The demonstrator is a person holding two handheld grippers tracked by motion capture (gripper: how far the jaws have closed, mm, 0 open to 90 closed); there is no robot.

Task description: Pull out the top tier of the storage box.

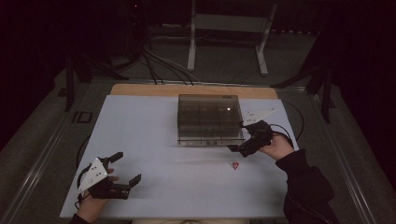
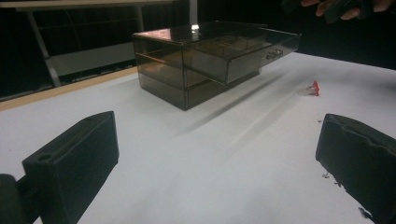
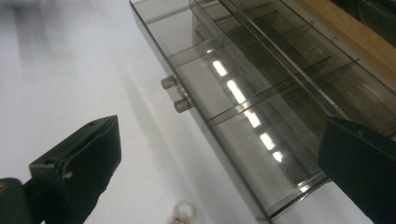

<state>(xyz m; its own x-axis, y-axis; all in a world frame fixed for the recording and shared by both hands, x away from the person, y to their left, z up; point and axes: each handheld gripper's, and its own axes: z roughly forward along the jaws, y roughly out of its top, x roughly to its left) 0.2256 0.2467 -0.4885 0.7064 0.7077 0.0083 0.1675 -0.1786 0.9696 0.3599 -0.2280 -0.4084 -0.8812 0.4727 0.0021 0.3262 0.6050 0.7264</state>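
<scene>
The smoked, see-through plastic drawer box [image 1: 208, 119] stands at the far middle of the white counter [image 1: 140, 140], and its upper drawer [image 3: 243, 107] is slid partly out toward the near side. The right tongs [image 1: 246, 138] hover at the box's near right corner, jaws spread and holding nothing, with the drawer's small clear knob [image 3: 176, 94] lying between them in the right gripper view. The left tongs [image 1: 125, 169] rest at the near left of the counter, also spread wide and empty, well apart from the box.

The step in hand looks like working that drawer. To do it well, I would centre the right tongs on the knob, close squarely on it, and move straight along the drawer's line so it does not bind or drag the light box across the counter. A small red-and-clear object [image 1: 235, 164] lies on the counter just near of the right tongs; I would keep clear of it unless it is meant for a compartment.

No brand, label or writing can be read anywhere.
</scene>
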